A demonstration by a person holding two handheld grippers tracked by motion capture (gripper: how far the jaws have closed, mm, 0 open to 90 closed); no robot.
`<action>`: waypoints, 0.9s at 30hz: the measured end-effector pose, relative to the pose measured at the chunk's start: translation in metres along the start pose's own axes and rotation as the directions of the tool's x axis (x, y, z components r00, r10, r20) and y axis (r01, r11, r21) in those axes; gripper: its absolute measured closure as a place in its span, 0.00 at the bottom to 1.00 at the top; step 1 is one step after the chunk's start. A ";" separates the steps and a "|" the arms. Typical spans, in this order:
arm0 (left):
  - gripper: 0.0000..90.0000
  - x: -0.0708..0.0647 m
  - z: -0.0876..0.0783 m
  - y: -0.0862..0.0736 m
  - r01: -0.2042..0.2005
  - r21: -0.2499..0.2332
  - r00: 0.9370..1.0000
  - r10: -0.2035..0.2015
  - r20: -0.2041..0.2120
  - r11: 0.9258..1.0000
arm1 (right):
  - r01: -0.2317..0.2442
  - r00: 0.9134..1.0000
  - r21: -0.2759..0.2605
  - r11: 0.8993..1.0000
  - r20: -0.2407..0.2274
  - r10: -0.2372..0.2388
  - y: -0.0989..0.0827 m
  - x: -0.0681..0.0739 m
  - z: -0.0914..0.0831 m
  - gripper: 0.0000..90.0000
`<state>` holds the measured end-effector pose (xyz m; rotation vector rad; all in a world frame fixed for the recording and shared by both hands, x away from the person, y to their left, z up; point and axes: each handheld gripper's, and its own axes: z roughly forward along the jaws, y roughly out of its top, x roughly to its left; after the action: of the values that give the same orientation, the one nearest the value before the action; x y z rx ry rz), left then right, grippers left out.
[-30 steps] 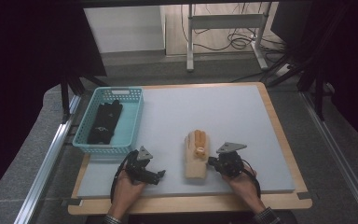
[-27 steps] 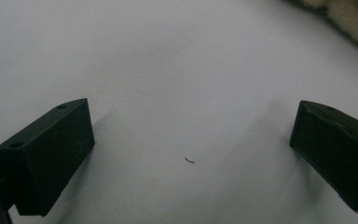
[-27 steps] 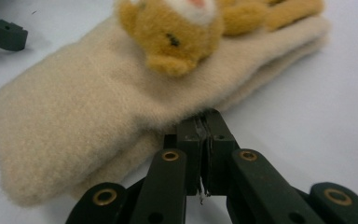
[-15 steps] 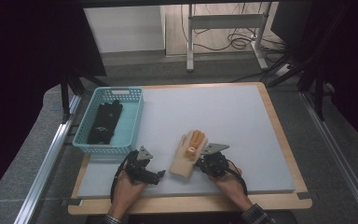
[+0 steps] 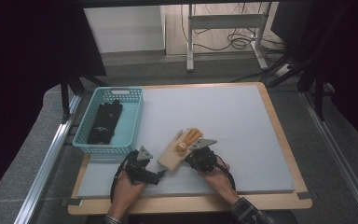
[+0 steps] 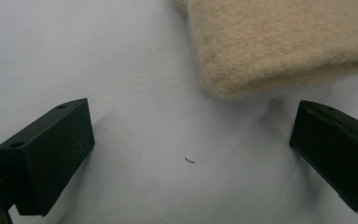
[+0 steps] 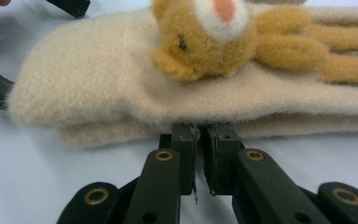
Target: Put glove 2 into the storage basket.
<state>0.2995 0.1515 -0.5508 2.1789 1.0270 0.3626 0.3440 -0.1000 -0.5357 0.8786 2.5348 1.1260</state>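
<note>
Surface: pale grey mat on a wood-edged table, filling the middle of the high view, with dark surroundings at both sides.
Background: white metal frame and loose cables on the floor at the top of the high view.
Basket: light blue basket at the mat's left edge, left of centre, holding a dark glove.
Glove: beige glove with orange fingers and a small bear face, lying flat on the mat at lower centre, between the two tools.
Left gripper: left gripper at lower left of centre, resting low on the mat; in the left gripper view its jaws stood wide apart with only bare mat between them, the glove's cuff just ahead at upper right.
Right gripper: right gripper at the glove's near edge; jaws almost together, having just been opening slightly, tips touching the glove's edge; whether fabric was pinched could not be told.
</note>
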 end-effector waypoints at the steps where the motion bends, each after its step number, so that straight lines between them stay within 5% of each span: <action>1: 0.00 0.000 0.000 0.000 0.000 0.000 1.000 0.000 0.000 1.000 | 0.001 1.000 0.002 1.000 -0.003 -0.001 0.000 0.000 0.000 0.88; 7: 0.00 0.000 0.000 0.000 0.000 0.000 1.000 0.000 0.000 1.000 | 0.007 1.000 0.005 1.000 0.019 -0.007 -0.006 -0.005 -0.015 0.75; 19: 0.00 0.000 0.000 0.000 0.003 0.001 1.000 -0.003 0.000 1.000 | -0.026 0.992 0.013 1.000 0.120 0.025 -0.029 -0.049 -0.059 0.27; 27: 0.00 0.000 0.000 0.000 0.002 0.001 1.000 -0.002 -0.001 1.000 | -0.075 0.977 -0.004 0.997 0.199 0.074 -0.052 -0.074 -0.079 0.16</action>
<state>0.2994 0.1512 -0.5509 2.1781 1.0303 0.3625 0.3467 -0.2197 -0.5229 1.0400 2.3604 0.9991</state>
